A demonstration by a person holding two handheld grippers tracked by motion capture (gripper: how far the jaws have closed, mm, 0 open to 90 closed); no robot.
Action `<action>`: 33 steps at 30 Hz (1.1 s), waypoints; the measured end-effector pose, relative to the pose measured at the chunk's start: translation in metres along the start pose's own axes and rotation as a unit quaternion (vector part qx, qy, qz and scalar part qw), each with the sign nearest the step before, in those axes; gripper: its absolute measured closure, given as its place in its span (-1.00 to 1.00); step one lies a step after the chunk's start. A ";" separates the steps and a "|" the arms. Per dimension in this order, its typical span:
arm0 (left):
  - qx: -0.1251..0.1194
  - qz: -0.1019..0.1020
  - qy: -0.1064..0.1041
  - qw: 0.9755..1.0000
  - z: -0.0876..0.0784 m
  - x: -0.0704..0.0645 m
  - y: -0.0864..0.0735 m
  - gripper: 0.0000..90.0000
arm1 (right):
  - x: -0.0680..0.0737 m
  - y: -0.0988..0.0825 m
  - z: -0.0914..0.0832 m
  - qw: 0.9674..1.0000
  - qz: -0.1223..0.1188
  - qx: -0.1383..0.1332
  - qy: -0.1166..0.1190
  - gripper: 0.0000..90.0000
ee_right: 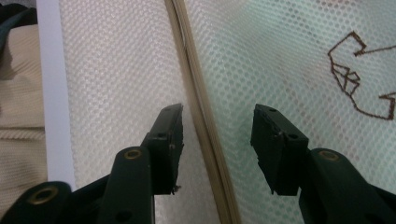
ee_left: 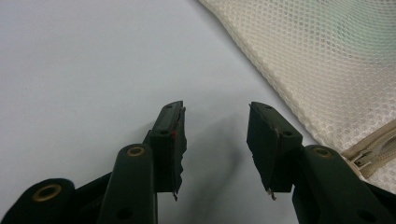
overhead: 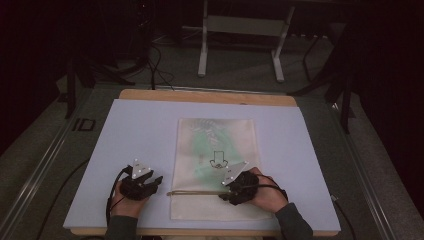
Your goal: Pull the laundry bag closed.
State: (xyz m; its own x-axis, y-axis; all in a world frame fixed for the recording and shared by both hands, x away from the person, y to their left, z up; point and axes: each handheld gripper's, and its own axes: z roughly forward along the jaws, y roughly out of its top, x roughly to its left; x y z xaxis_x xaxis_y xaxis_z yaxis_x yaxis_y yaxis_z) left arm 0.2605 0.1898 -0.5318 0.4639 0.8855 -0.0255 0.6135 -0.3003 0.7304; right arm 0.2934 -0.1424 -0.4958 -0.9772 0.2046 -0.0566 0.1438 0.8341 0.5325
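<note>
A flat cream mesh bag (overhead: pixel 215 165) lies on the smooth pale board (overhead: pixel 135 135). The left gripper (ee_left: pixel 215 135), spread, hovers at the bag's nine o'clock. The right gripper (ee_right: pixel 217 137), spread, straddles the zipper (ee_right: pixel 201 112).

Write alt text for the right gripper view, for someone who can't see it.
The right gripper, jaws open, straddles the tan zipper of a white mesh bag. A brown stitched outline marks the mesh at right.

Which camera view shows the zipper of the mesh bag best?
The right gripper view: the zipper runs close up between the open jaws. The high view shows it as a thin line; the left gripper view catches its end.
</note>
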 end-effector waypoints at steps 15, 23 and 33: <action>0.001 0.002 -0.001 1.000 0.000 0.000 0.000 0.24 | 0.003 0.015 0.011 1.000 -0.011 -0.003 0.010 0.18; 0.001 0.003 -0.001 1.000 0.000 0.000 0.000 0.24 | 0.003 0.022 0.016 1.000 -0.017 -0.004 0.014 0.18; 0.001 0.004 -0.002 1.000 0.000 -0.001 0.000 0.24 | 0.006 0.032 0.023 0.999 -0.025 -0.003 0.022 0.19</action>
State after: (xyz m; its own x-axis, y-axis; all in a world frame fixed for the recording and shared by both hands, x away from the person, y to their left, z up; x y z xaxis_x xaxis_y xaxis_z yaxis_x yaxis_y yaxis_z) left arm 0.2606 0.1888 -0.5318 0.4704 0.8822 -0.0227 0.6118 -0.3075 0.7288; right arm 0.2957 -0.1024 -0.4988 -0.9891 0.1395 -0.0465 0.0933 0.8398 0.5349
